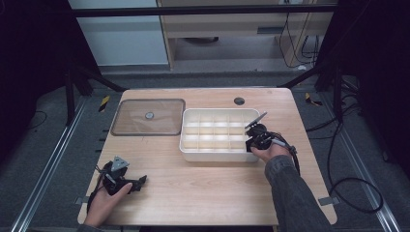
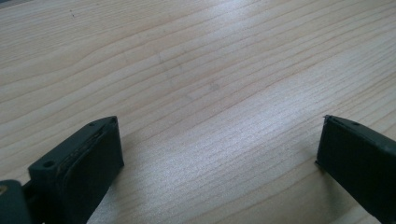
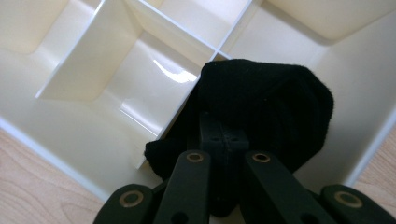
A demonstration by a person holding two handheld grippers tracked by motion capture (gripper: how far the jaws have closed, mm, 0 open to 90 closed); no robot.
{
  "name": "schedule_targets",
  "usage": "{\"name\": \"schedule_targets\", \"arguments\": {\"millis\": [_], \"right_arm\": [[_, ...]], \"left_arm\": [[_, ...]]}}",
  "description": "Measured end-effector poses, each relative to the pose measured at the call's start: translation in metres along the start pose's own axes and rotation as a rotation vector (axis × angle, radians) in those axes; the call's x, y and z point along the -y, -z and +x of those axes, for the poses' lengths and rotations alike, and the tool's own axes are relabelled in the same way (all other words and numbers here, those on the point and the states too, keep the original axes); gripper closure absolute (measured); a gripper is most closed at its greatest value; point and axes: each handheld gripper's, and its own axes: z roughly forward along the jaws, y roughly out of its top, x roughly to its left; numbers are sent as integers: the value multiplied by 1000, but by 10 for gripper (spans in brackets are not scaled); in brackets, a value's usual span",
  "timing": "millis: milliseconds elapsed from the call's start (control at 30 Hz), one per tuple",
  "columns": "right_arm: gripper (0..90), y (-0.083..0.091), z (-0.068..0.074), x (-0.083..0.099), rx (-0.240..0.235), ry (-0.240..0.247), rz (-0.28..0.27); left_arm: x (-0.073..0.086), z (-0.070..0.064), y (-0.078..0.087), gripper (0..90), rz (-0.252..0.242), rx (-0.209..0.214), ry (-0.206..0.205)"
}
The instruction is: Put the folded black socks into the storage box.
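Note:
A white divided box [image 1: 193,153] stands in the middle of the wooden table. My right gripper [image 1: 252,143] hangs over the box's near right corner, shut on a black rolled sock [image 3: 266,102]. In the right gripper view the sock sits above a corner compartment [image 3: 345,140] of the divided box [image 3: 70,135], partly resting over a divider [image 3: 154,140]. My left gripper [image 1: 141,181] lies low near the table's front left, held by a hand. In the left gripper view its two jaws stand wide apart, and the left gripper [image 2: 219,140] is open over bare wood.
A clear brownish lid [image 1: 148,117] with a small round knob lies flat left of the box. A dark round grommet [image 1: 239,101] sits in the table top behind the box. Cables [image 1: 338,183] trail on the floor to the right.

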Motion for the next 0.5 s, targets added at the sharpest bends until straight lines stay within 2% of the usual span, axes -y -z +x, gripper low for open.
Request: {"name": "schedule_targets", "arguments": {"millis": [233, 267, 367, 500], "right_arm": [[900, 2, 0, 1, 5, 15, -22], [900, 4, 0, 1, -2, 4, -17], [900, 5, -3, 2, -1, 12, -42], [900, 5, -3, 3, -2, 9, -48]], "left_arm": [[0, 0, 0, 0, 0, 0, 0], [0, 0, 0, 0, 0, 0, 0], [0, 0, 0, 0, 0, 0, 0], [0, 0, 0, 0, 0, -2, 2]]}}
